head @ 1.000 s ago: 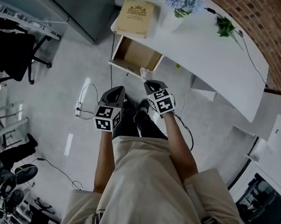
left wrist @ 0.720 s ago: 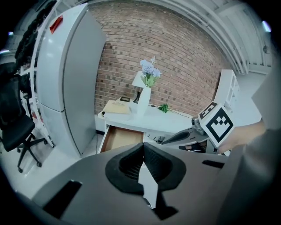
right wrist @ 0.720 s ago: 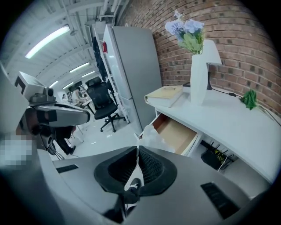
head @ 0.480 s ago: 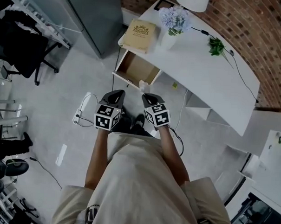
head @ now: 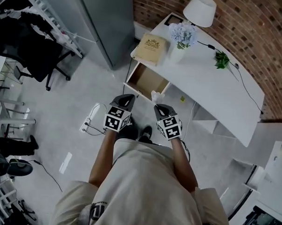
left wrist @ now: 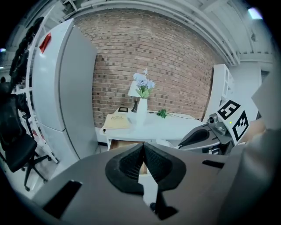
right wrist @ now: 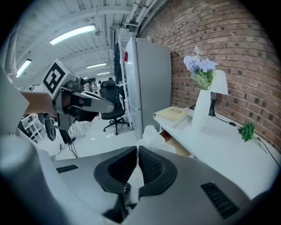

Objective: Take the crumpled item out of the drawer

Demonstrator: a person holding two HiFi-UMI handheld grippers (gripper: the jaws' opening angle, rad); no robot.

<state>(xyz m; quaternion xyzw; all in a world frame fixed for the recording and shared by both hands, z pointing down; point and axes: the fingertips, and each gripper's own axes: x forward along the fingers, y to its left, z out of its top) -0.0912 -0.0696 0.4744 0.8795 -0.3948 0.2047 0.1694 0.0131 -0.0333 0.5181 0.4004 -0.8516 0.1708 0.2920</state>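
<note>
Right gripper point(right wrist: 137, 153) is clamped on the crumpled item point(right wrist: 150, 134), pinching its lower folds. The item sticks up past the tips, near the front of the open drawer point(head: 144, 81) under the table point(head: 217, 85), and looks lifted out. Left gripper point(left wrist: 142, 147) is closed and empty. The item looks like thin white paper or tissue. I'd judge it very light, soft, crushable and tearable. Pinching any fold is enough.

White crumpled item point(right wrist: 150, 134), pinched in my right gripper point(right wrist: 137, 148), sat outside open brown drawer point(head: 146, 82), near its front corner
</note>
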